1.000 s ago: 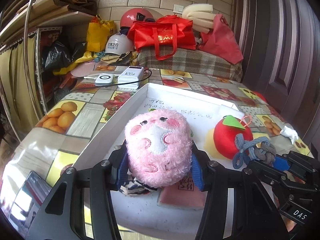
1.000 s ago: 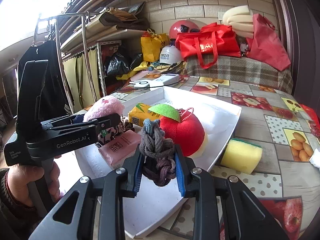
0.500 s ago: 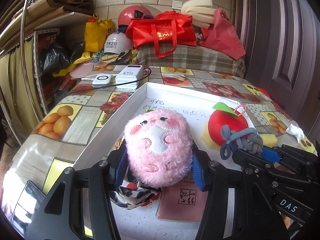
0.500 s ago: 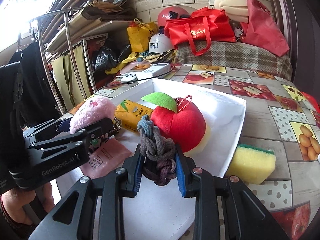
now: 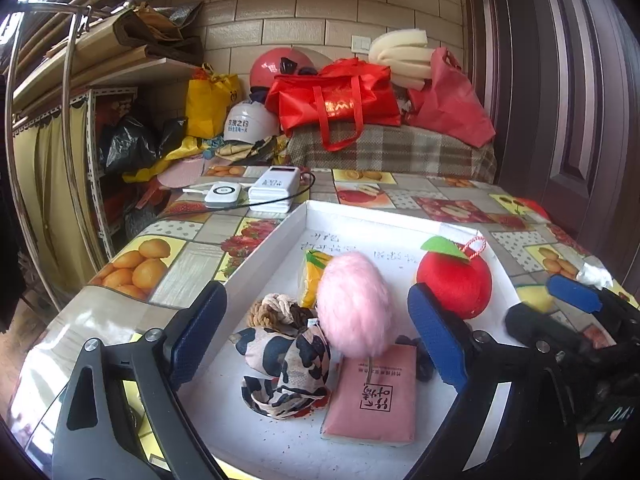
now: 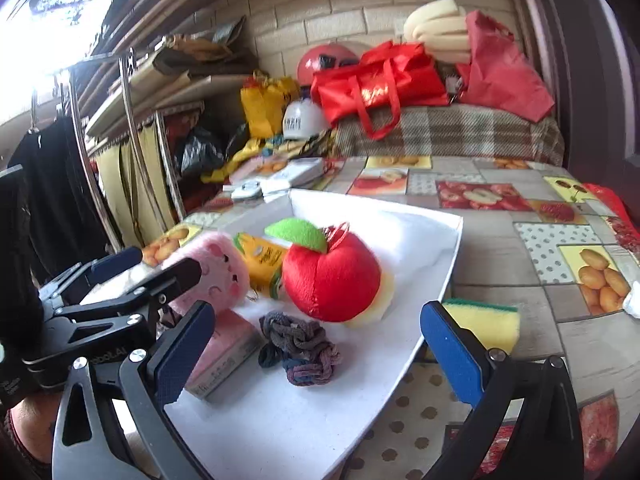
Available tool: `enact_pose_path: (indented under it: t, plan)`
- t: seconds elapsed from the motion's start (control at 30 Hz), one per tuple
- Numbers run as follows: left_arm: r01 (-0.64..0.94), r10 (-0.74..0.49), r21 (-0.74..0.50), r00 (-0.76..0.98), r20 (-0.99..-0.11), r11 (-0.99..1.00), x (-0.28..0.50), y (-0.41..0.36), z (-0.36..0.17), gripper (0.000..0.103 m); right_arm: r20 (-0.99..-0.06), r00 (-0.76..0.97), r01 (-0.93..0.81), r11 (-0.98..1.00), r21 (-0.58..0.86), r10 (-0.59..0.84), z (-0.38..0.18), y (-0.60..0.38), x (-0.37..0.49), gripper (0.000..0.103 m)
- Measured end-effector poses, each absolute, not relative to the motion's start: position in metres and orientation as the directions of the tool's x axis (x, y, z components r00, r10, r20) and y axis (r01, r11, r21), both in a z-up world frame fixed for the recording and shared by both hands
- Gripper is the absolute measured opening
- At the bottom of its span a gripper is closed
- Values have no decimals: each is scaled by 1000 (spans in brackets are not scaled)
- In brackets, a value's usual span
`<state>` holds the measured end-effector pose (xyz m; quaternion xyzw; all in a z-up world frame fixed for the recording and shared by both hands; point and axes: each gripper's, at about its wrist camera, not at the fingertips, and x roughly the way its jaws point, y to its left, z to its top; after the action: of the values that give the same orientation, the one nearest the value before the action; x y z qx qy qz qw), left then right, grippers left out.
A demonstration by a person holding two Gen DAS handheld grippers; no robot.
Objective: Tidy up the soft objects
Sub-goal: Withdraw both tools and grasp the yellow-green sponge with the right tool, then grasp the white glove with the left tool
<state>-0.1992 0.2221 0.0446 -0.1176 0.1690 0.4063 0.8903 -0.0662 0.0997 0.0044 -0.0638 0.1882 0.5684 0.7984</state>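
The yellow sponge (image 6: 482, 322) lies on the tablecloth just right of the white tray (image 6: 452, 256), the only soft thing outside it, its long side running left to right. It sits just beyond the right gripper (image 6: 320, 344), whose jaws have just sprung open off the rope knot (image 6: 300, 346). The left gripper (image 5: 316, 336) has likewise just opened around the pink plush (image 5: 354, 304).

Your pink plush (image 5: 352, 304) hides the yellow packet's (image 5: 314, 276) lower half, beyond your left jaws; tray writing (image 5: 344, 246) illegible.
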Motion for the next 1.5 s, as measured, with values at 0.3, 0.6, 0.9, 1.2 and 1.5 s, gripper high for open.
enact_pose_path:
  t: [0.3, 0.6, 0.9, 1.2, 1.5]
  plan:
    - [-762, 702, -67, 624, -345, 644, -204, 213, 49, 93, -345, 523, -792, 594, 139, 779, 12, 45, 2, 103]
    - [-762, 701, -69, 624, -344, 644, -204, 213, 49, 93, -513, 276, -891, 416, 180, 813, 0, 65, 40, 102]
    - [-761, 702, -65, 624, -343, 645, -203, 212, 49, 93, -623, 353, -935, 273, -225, 698, -16, 105, 8, 90]
    - [-702, 657, -49, 687, -311, 711, -191, 188, 50, 93, -697, 286, -956, 153, -249, 658, -30, 124, 10, 34]
    - [-432, 418, 48, 829, -372, 901, -109, 94, 52, 93, -657, 381, -924, 287, -252, 651, -25, 8, 29, 30]
